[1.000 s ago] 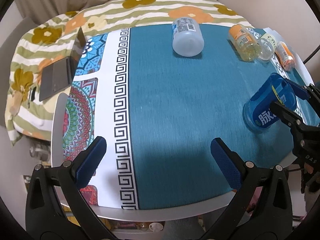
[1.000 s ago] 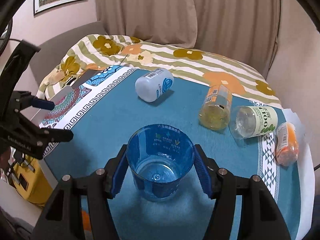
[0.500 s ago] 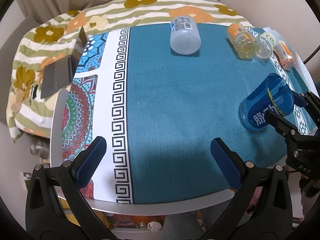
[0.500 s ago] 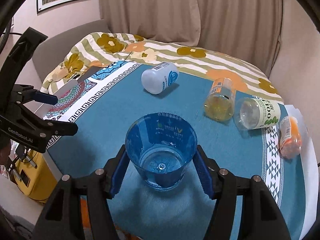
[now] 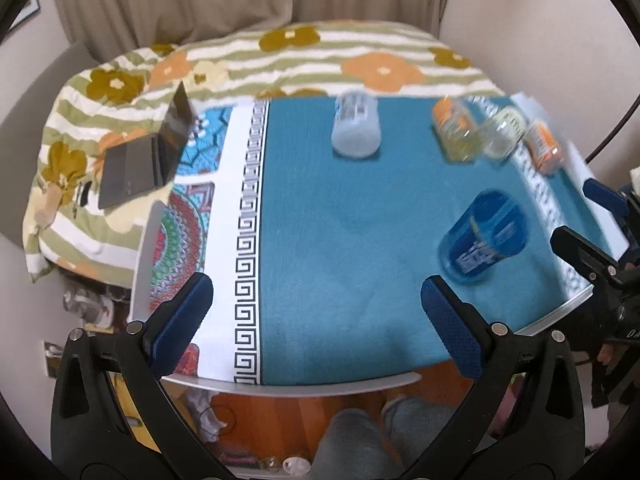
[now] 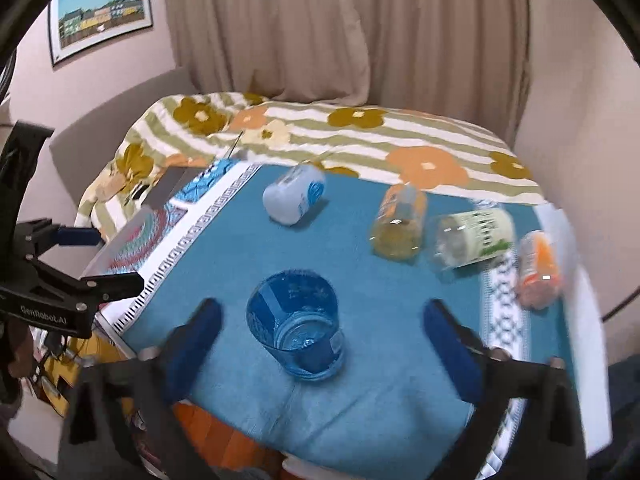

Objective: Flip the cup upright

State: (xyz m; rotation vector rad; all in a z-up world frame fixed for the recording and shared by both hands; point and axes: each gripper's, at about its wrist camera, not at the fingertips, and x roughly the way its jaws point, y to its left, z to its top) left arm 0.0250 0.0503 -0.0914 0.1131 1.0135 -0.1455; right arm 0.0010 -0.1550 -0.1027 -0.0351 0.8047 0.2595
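The cup [image 6: 296, 326] is standing upright on the table [image 6: 380, 292]. The right gripper [image 6: 324, 344] is gaping wide around it, untouching; the left gripper [image 5: 316, 320] is hanging wide, empty.

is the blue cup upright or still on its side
Upright. The blue cup stands on its base on the teal cloth, open mouth up, free between the open right gripper's fingers.

Soft even indoor light, faint shadows, motion blur across both views, strong fisheye bending, dark vignetted corners
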